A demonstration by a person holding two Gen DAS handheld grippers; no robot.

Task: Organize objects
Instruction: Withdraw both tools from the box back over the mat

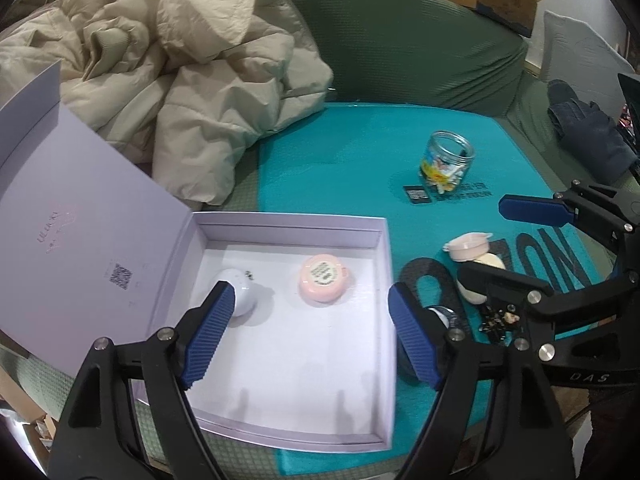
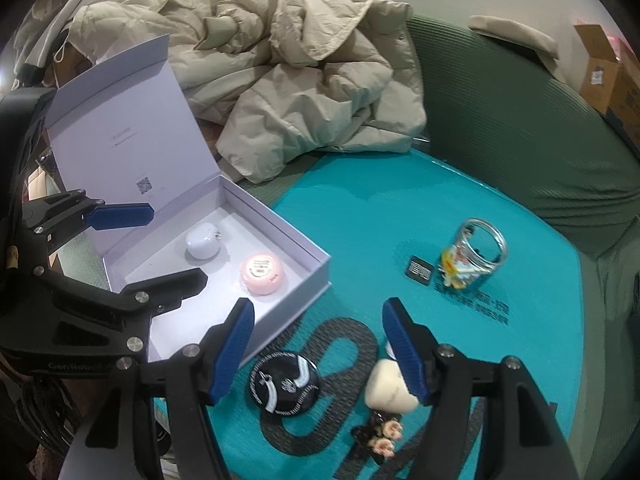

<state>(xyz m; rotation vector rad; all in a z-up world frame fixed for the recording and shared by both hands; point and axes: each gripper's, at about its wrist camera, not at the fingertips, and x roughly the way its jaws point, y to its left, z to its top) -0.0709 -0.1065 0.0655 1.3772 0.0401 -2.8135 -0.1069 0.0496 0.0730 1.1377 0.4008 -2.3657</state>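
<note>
Both tongs stand half open and empty: left gripper [image 1: 308,336] over the near part of the lavender box [image 1: 384,320], right gripper [image 2: 318,354] over the teal mat [image 2: 360,216]. Between the right's pads lies a round black badge [image 2: 283,382]: probably light, stiff, flat and slippery; pinch it across the rim. Cream case [image 2: 390,390] lies just right.

open lavender box [image 1: 384,280] holds white case [image 2: 202,243], pink round tin [image 2: 263,273]; black badge [image 2: 283,382], cream case [image 2: 390,388] on teal mat [image 2: 360,220]

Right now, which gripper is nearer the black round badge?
Right. The right gripper hangs open just above the black round badge; the left gripper hangs open over the box, beside the badge.
</note>
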